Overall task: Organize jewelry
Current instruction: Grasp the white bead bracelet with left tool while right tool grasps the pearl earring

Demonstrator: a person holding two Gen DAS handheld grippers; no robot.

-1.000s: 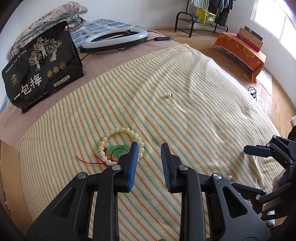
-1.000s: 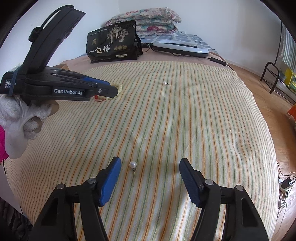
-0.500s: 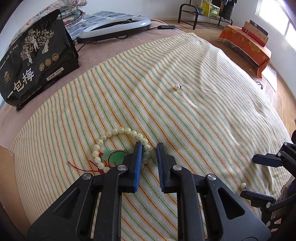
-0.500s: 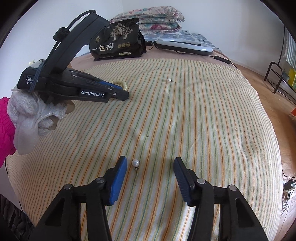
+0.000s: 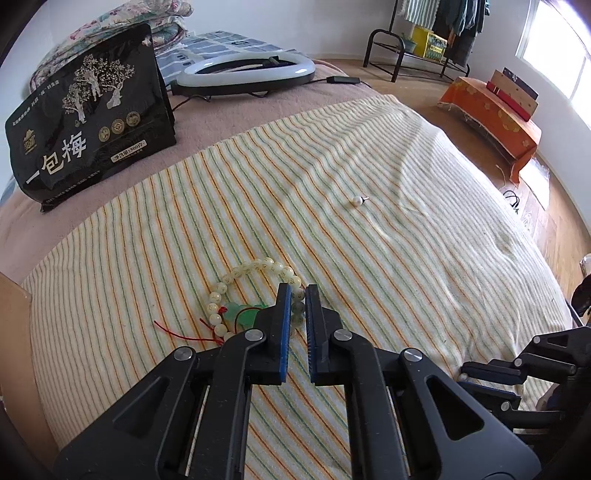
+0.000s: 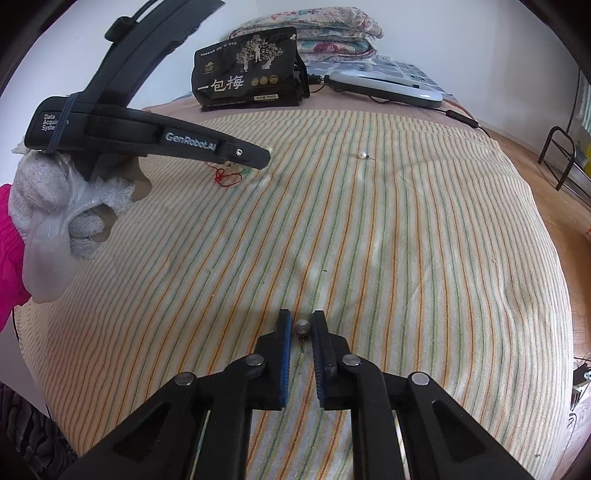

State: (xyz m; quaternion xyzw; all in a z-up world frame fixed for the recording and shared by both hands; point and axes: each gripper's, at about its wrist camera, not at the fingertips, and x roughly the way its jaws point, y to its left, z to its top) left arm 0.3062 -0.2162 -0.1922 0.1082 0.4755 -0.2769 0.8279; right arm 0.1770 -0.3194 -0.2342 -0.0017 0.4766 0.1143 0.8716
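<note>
Home bedroom: bed with striped sheet, folded quilts at its head, clothes rack beyond bed, wooden floor.

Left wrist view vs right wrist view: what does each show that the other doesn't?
Left wrist only: the left tongs closed on the bead bracelet, whose full loop, green pendant and red cord show; also an orange-draped bench.

Right wrist only: the right tongs closed around a pearl earring, and the gloved left hand holding its tool.

Both: the striped cloth, the second pearl earring lying loose, the black bag and the ring light.
</note>
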